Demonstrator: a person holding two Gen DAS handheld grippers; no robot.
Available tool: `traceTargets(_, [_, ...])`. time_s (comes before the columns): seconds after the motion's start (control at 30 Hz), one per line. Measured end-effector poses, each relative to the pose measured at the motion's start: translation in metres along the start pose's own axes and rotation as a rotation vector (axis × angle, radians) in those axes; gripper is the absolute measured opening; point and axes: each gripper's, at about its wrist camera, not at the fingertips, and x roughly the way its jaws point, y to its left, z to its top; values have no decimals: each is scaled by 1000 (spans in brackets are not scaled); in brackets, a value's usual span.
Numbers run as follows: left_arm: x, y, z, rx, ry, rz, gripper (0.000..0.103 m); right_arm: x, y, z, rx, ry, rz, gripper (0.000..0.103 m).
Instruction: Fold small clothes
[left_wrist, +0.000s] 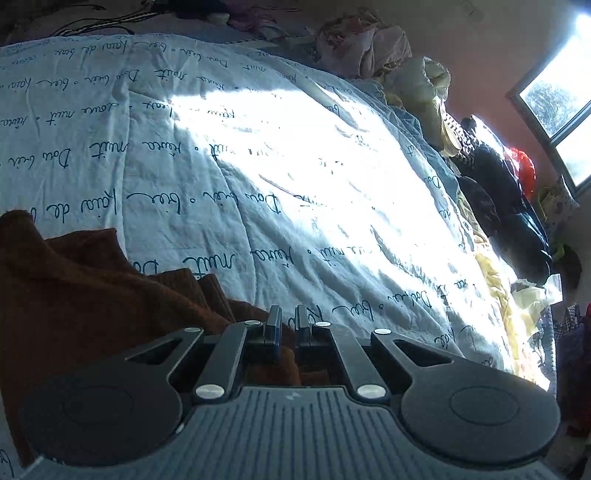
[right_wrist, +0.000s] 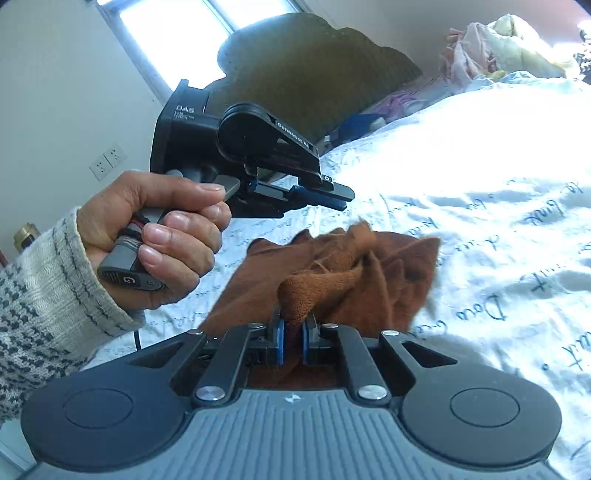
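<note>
Brown garment (right_wrist: 343, 273): a rust-brown knitted piece, bunched and crumpled, lying on the bed just in front of you; in the left wrist view it fills the lower left corner (left_wrist: 74, 295) and runs under the tool there.
Right tool (right_wrist: 291, 332): your blue pads are pressed onto a raised fold of the brown garment, and the cloth stands up between them as a peak.
Left tool (right_wrist: 338, 197): seen from the right wrist view, your two fingers lie close together with nothing visible between them, hanging above the garment and apart from it; from its own camera (left_wrist: 287, 325) the jaws stand narrow, with only a slim gap.
Left hand (right_wrist: 166, 236): you grip the grey handle, one finger laid along the trigger; a cream and dark patterned knitted sleeve (right_wrist: 40, 295) covers your wrist.
Bed cover (left_wrist: 258, 166): white cloth printed with dark handwritten script, wrinkled, with a bright patch of sunlight across the middle.
Pile of clothes (left_wrist: 369, 44): pink, cream, dark and red pieces heaped along the far edge of the bed, well apart from the garment.
Headboard (right_wrist: 314, 70): dark padded, behind the left tool.
Window (left_wrist: 561, 92): bright, on the wall beyond the pile.
Wall sockets (right_wrist: 109, 160): white, on the pale wall left of your hand.
</note>
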Motion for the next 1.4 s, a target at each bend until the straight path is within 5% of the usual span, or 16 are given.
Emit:
traceTargets(0.1, [21, -4, -13, 51, 52, -1, 6, 4, -5, -13, -21, 24, -53, 8])
traceTargets(0.2, [7, 9, -17, 19, 4, -23, 8, 6, -10, -22, 6, 41, -66, 8])
traceTargets(0.3, [-22, 24, -13, 26, -23, 4, 30, 2, -18, -26, 64, 36, -63, 8])
traceTargets(0.37, [-43, 40, -12, -5, -51, 24, 57, 1, -15, -29, 47, 50, -75, 9])
traceTargets(0.5, [-69, 63, -24, -13, -86, 39, 74, -2, -12, -33, 35, 74, -61, 13])
traceTargets(0.6, [-76, 76, -35, -30, -75, 26, 76, -6, -14, -8, 24, 49, -38, 52])
traceTargets(0.63, [-77, 79, -38, -33, -75, 30, 77, -5, -17, 3, 47, 30, -6, 77])
traceTargets(0.67, [-78, 81, -39, -36, -73, 30, 79, -2, -20, 13, 57, 9, 12, 86])
traceTargets(0.9, [-79, 88, -46, -33, -67, 28, 87, 65, -39, 69, 102, 122, 82, 84])
traceTargets(1.0, [-79, 88, -55, -2, -62, 51, 88, 91, -49, 81, 136, 173, 103, 45])
traceTargets(1.03, [-78, 86, -60, 19, -56, 57, 88, 97, -52, 84, 144, 181, 80, 20])
traceTargets(1.07, [-77, 83, -65, 43, -50, 61, 88, 101, -55, 87, 140, 193, 63, 9])
traceTargets(1.4, [-71, 44, -102, 282, -52, 165, 95, 63, -42, 87, 12, 73, -40, 7])
